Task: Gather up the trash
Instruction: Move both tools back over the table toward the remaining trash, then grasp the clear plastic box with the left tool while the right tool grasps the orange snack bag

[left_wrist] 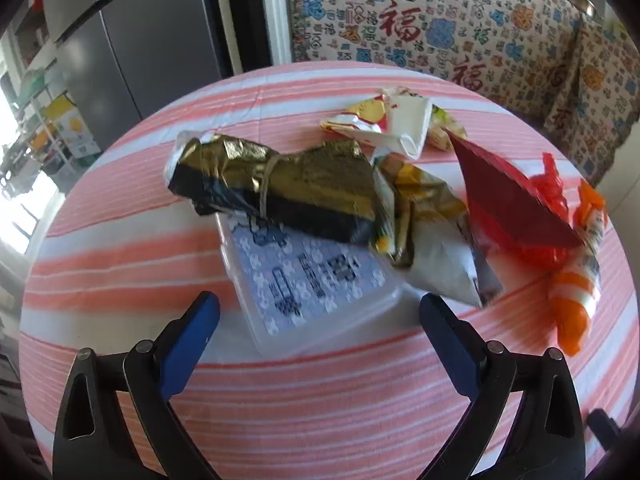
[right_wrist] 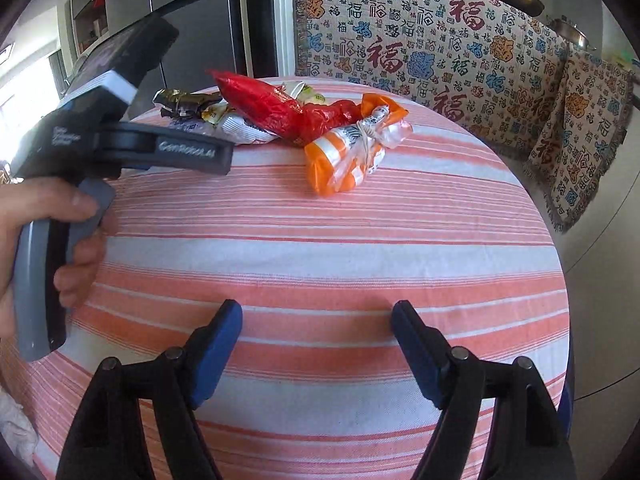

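Note:
A heap of trash lies on the round table with the pink-striped cloth (left_wrist: 320, 400). It holds a gold and black foil wrapper (left_wrist: 280, 184), a clear plastic lid with blue print (left_wrist: 304, 276), a silver snack bag (left_wrist: 436, 252), a red bag (left_wrist: 508, 204), an orange and white bag (left_wrist: 576, 300) and a crumpled white wrapper (left_wrist: 392, 120). My left gripper (left_wrist: 320, 308) is open, its blue pads astride the lid's near edge without touching it. My right gripper (right_wrist: 316, 320) is open over bare cloth, well short of the orange and white bag (right_wrist: 348, 152) and red bag (right_wrist: 280, 108).
The left tool's body (right_wrist: 100, 132), held by a hand (right_wrist: 40, 232), fills the left of the right wrist view. A couch with a patterned throw (right_wrist: 440, 40) stands behind the table. A grey fridge (left_wrist: 140, 48) is at the back left. The table edge (right_wrist: 560, 280) drops off at right.

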A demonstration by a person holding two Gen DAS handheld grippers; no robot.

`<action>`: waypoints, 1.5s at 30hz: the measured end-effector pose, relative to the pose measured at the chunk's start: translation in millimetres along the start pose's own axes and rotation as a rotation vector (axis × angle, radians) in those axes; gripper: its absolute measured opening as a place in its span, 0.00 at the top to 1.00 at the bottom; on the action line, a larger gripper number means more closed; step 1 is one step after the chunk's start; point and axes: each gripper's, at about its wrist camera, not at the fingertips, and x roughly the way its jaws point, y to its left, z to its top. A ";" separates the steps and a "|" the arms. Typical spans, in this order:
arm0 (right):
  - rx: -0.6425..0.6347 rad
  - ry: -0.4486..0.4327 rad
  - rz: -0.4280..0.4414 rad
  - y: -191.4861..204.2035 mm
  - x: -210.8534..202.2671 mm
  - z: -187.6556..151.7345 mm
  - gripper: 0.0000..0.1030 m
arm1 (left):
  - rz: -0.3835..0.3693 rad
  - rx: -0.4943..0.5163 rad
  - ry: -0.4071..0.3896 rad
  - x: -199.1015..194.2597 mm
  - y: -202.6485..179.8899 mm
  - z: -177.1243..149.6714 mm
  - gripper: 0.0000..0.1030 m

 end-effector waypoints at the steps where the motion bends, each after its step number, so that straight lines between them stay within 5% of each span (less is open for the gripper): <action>1: 0.000 0.000 0.000 -0.6 -0.1 0.2 0.23 | 0.006 -0.002 -0.011 -1.5 1.9 -0.2 0.13; 2: 0.000 0.000 0.000 0.1 -0.1 0.2 0.23 | -0.008 -0.006 -0.022 -3.4 4.5 -0.3 0.29; 13: 0.002 0.000 0.001 0.1 -1.1 1.1 0.23 | -0.216 0.105 0.030 -62.7 39.8 -62.9 0.29; 20: 0.000 0.000 -0.002 0.6 -2.1 1.6 0.23 | -0.262 0.077 0.029 -89.6 64.2 -110.7 0.29; 26: 0.002 -0.001 -0.001 0.4 -2.5 1.7 0.23 | -0.294 0.094 -0.005 -94.1 69.2 -114.8 0.30; 33: 0.001 -0.001 -0.003 1.2 -2.9 2.5 0.23 | -0.302 0.076 -0.047 -106.0 78.9 -109.5 0.17; 38: 0.001 -0.001 -0.004 0.7 -3.1 2.8 0.23 | -0.304 0.046 0.005 -91.4 70.8 -105.4 0.16; 40: 0.001 -0.001 -0.003 0.9 -3.2 2.8 0.23 | -0.257 0.057 0.007 -87.8 64.5 -103.3 0.19; 41: 0.002 -0.001 -0.003 1.3 -3.3 2.8 0.23 | -0.240 0.057 0.005 -88.0 62.4 -102.2 0.31; 45: 0.005 -0.002 0.001 0.2 -3.5 3.4 0.23 | -0.319 0.036 0.018 -96.9 60.8 -109.9 0.32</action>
